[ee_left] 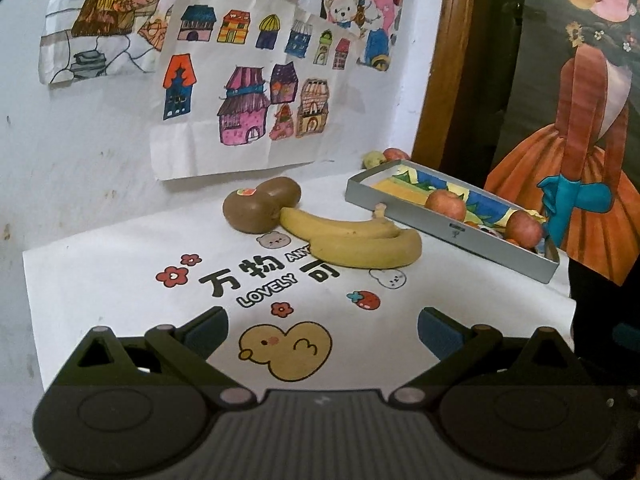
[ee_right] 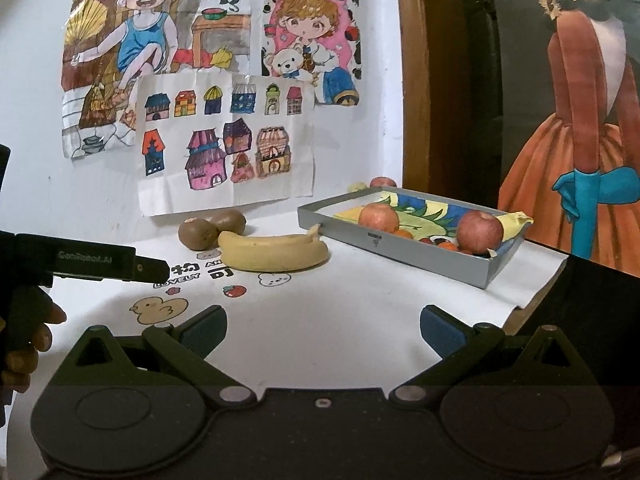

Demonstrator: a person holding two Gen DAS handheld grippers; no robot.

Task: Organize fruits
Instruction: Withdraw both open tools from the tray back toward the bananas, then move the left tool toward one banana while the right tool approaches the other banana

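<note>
Children's drawings hang on a white wall beside a wooden door frame.

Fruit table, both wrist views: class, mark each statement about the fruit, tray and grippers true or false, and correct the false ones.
1. Two apples lie inside the grey tray. True.
2. The bananas are in the tray. False: they lie on the white printed sheet, beside the tray.
3. Two kiwis sit next to the bananas. True.
4. The right gripper holds a kiwi. False: its fingers are open and empty.
5. The left gripper is open. True.
</note>
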